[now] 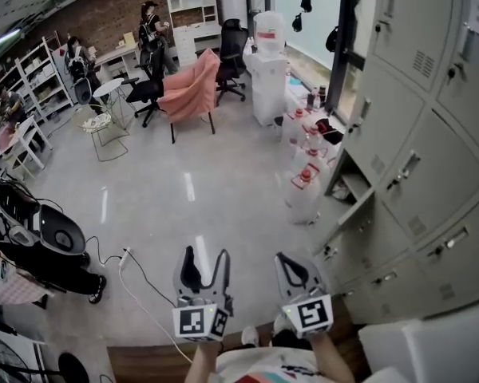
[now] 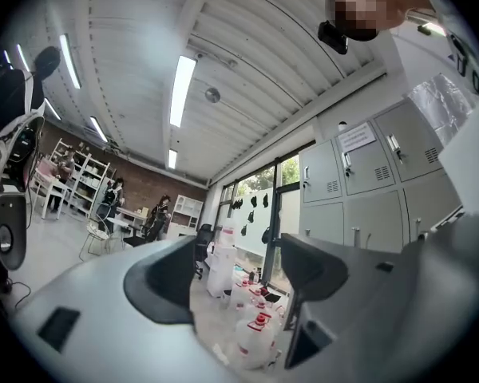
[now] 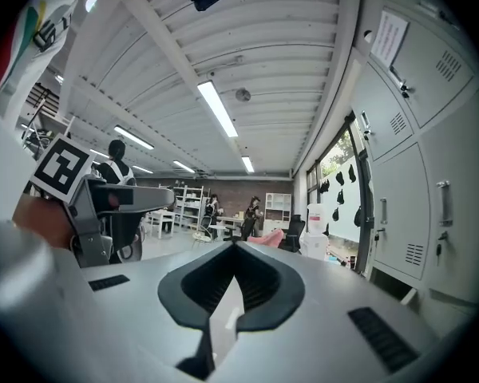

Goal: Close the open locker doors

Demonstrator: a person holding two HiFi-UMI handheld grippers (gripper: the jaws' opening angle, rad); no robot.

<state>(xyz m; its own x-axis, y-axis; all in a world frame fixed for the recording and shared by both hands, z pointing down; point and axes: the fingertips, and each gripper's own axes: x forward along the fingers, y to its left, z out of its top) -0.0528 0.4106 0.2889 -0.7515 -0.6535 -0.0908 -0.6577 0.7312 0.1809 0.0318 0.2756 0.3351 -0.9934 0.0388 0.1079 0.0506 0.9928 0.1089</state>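
Left grey hand-held gripper is held jaws-apart and empty, right grey hand-held gripper jaws-together, both well apart from the ajar pale-grey metal locker door low at right, where clear red-capped plastic jugs standing near it could be knocked in a careless reach.

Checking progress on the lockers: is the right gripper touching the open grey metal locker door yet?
Apart. In the head view the right gripper is low in the frame, with bare floor showing between it and the open grey metal locker door.
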